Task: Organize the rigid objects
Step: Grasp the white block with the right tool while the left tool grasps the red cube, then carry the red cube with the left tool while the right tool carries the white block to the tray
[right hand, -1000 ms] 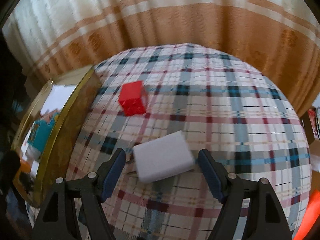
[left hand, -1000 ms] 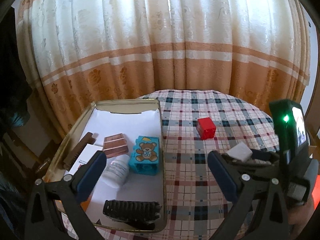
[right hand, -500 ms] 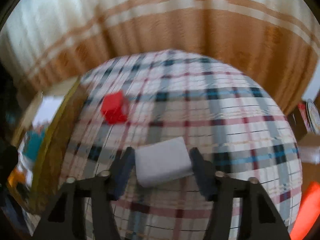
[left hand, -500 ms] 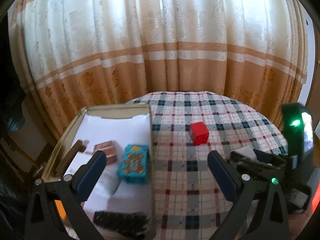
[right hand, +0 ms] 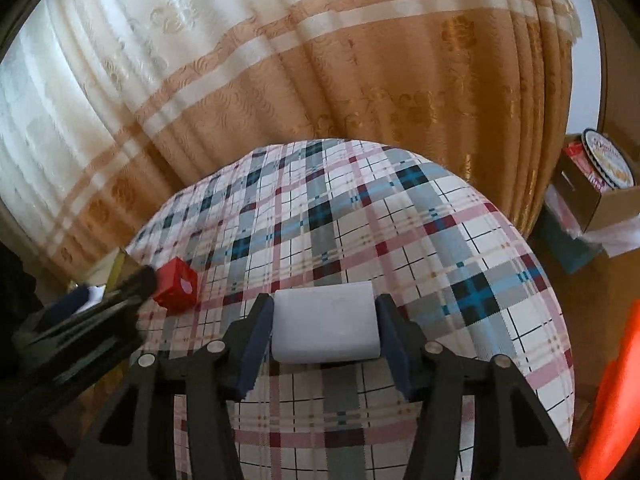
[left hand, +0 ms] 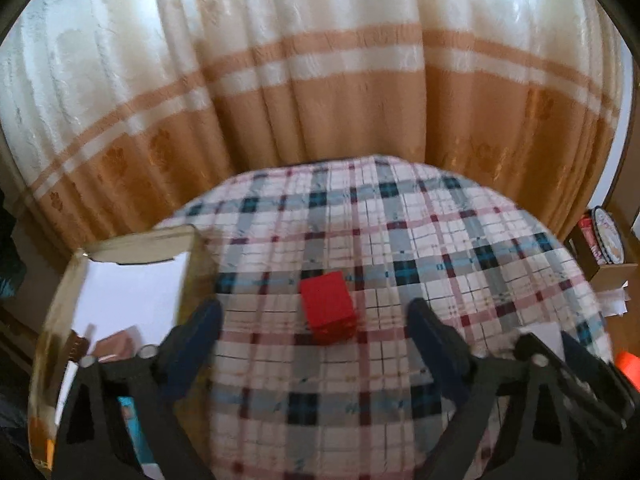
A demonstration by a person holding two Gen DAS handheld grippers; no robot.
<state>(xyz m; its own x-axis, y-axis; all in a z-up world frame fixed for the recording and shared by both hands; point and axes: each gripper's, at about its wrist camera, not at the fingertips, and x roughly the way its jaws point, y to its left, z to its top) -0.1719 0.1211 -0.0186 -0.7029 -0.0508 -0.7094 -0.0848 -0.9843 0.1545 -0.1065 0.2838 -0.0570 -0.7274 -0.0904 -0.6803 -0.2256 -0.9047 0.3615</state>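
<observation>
A red cube [left hand: 328,306] sits on the plaid tablecloth, between and just ahead of the tips of my open left gripper [left hand: 316,328]. It also shows in the right wrist view [right hand: 177,287], with the left gripper [right hand: 132,280] beside it. My right gripper [right hand: 325,330] is shut on a white rectangular block [right hand: 325,328], lifted above the cloth. The gold metal tray [left hand: 132,246] lies at the left, lined with white paper, with a brown block and a teal box partly hidden behind my left finger.
The round table [right hand: 420,240] with plaid cloth ends at a cream and orange curtain [left hand: 320,80] behind. A cardboard box [right hand: 600,196] with a round tin stands on the floor at the right. An orange thing [right hand: 616,392] is at the right edge.
My right gripper closed on the white block and lifted it. My left gripper swung right from over the tray until the red cube came between its fingers.
</observation>
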